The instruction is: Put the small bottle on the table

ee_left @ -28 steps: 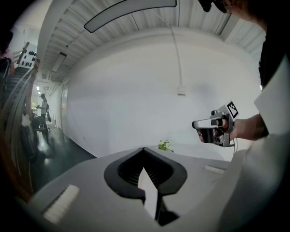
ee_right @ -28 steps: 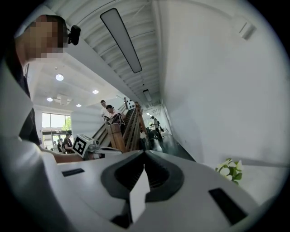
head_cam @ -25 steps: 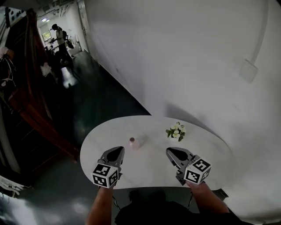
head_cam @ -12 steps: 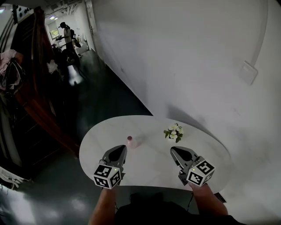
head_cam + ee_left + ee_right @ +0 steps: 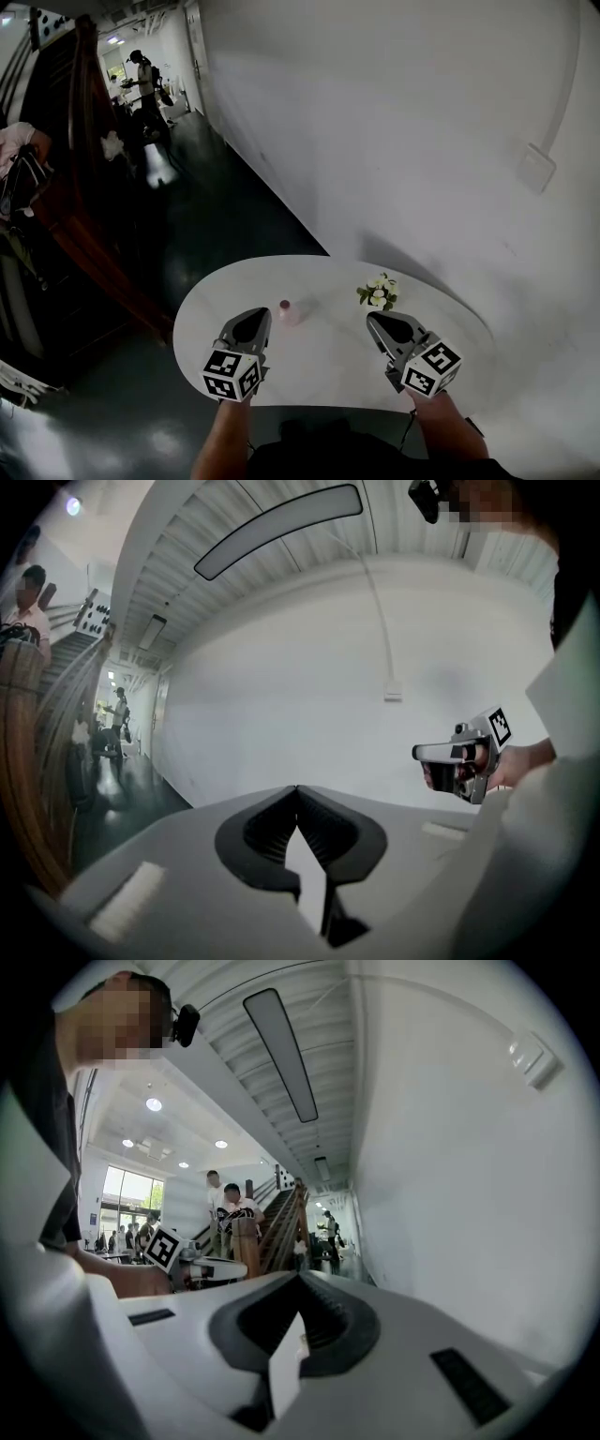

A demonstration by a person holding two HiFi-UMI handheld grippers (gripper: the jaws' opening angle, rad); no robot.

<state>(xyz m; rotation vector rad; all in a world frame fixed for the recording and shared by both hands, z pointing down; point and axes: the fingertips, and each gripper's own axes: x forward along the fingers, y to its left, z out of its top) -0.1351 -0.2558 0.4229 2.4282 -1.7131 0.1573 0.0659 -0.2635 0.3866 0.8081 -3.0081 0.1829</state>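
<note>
Standing upright on the white oval surface (image 5: 314, 361), the bottle (image 5: 288, 312) with its pinkish cap is just to the right of the left gripper (image 5: 253, 320), near the tip, and nothing is holding it. That gripper's dark ribbed fingers (image 5: 267, 832) are pressed together at the tips with nothing between them. The right gripper (image 5: 379, 322) hangs over the other half of the surface, well apart from the bottle, and its fingers (image 5: 328, 1321) also meet at the tips and hold nothing. A little bunch of white flowers (image 5: 379, 293) lies just beyond it, toward the wall. Down the dark corridor at the far left a person (image 5: 143, 77) is standing.
</note>
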